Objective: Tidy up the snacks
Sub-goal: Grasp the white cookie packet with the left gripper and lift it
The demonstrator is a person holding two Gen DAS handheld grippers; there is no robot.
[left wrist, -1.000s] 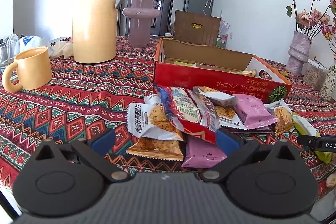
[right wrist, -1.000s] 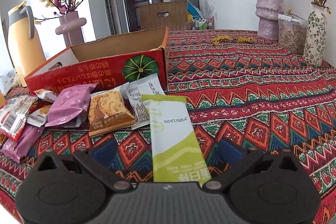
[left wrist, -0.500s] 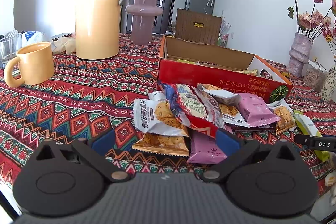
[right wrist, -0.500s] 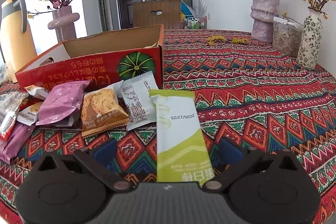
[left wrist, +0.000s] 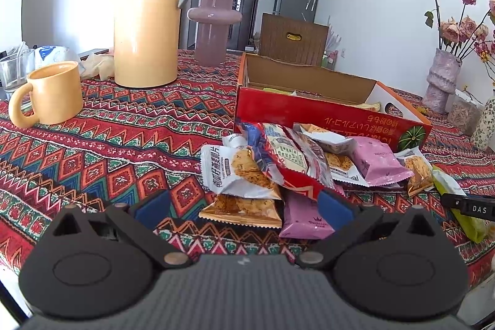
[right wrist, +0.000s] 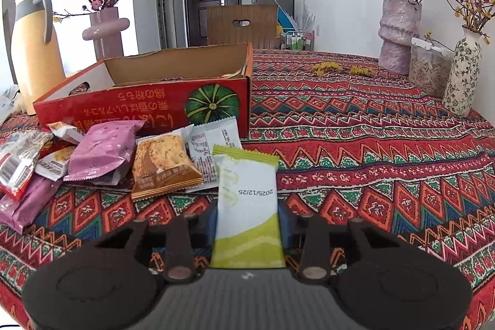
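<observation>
A pile of snack packets (left wrist: 297, 169) lies on the patterned tablecloth in front of an open red cardboard box (left wrist: 328, 119). My left gripper (left wrist: 244, 206) is open, its blue fingers either side of an orange biscuit packet (left wrist: 241, 207) and a purple packet (left wrist: 304, 220) at the pile's near edge. My right gripper (right wrist: 247, 221) is shut on a green-and-white packet (right wrist: 247, 200), which lies flat on the cloth to the right of the pile (right wrist: 102, 156). The box (right wrist: 145, 101) shows behind, with a few packets inside.
A yellow thermos jug (left wrist: 145, 14), a yellow mug (left wrist: 49, 95) and a purple vase (left wrist: 213, 30) stand at the left and back. Flower vases (right wrist: 399, 33) and a seed jar (right wrist: 430, 70) stand at the right. The table's near edge is just below both grippers.
My right gripper's fingers have closed from wide open onto the green-and-white packet. My left gripper has drifted slightly left and stayed open.
</observation>
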